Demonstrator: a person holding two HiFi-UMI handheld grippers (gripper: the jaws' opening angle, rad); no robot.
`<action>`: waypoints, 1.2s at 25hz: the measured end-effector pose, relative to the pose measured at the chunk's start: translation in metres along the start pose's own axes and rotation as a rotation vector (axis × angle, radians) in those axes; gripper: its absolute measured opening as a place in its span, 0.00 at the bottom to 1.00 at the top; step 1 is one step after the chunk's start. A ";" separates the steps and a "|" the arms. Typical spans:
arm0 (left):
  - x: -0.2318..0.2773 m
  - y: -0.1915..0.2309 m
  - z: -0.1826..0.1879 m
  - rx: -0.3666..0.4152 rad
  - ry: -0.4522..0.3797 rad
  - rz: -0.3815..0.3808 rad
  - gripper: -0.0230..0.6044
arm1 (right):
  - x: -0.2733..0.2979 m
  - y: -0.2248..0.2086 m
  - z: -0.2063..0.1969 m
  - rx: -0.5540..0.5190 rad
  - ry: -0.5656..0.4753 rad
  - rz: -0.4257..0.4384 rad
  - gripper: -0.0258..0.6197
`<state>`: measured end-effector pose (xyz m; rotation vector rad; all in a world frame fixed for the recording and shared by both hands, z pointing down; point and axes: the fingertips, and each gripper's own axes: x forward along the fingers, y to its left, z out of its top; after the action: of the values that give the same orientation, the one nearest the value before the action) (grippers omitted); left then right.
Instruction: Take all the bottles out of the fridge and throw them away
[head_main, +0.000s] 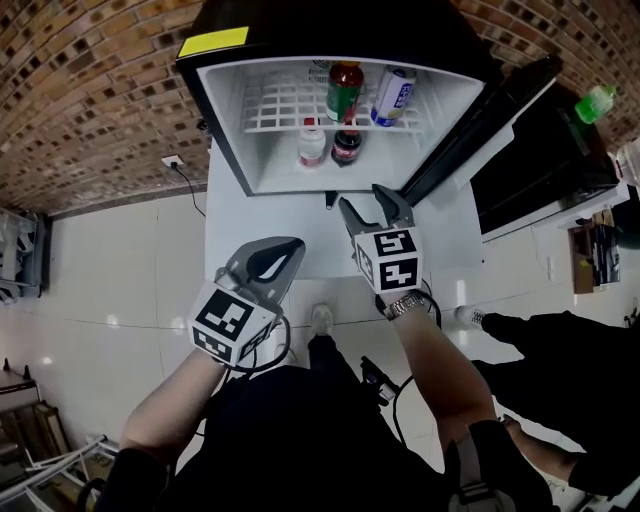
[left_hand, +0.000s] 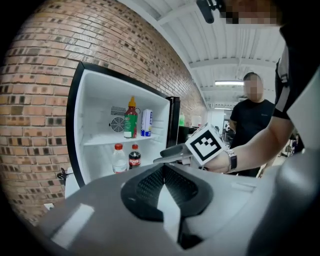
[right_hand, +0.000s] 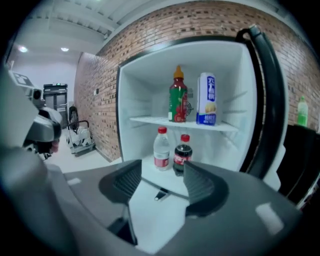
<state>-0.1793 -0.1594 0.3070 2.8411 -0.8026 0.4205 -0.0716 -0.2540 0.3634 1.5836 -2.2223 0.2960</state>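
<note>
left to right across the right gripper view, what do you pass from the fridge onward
clear water bottle → cola bottle → white and blue container → fridge door → green bottle outside the fridge

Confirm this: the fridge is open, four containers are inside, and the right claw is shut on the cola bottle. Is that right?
No. The right claw is open and empty; the cola bottle stands free on the fridge floor, as the right gripper view shows. The rest holds.

Fridge shelf (head_main: 275, 105) with green bottle (head_main: 345, 90), white-blue container (head_main: 393, 96)
</note>
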 end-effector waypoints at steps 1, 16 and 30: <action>0.005 0.004 0.000 -0.002 0.006 0.007 0.04 | 0.013 -0.007 -0.002 -0.007 0.011 0.003 0.44; 0.047 0.058 -0.009 -0.052 0.074 0.111 0.04 | 0.157 -0.061 -0.018 -0.125 0.109 0.064 0.55; 0.052 0.070 -0.014 -0.063 0.091 0.136 0.04 | 0.182 -0.063 -0.023 -0.135 0.127 0.078 0.53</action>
<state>-0.1777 -0.2404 0.3418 2.6973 -0.9765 0.5289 -0.0590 -0.4219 0.4594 1.3718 -2.1614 0.2550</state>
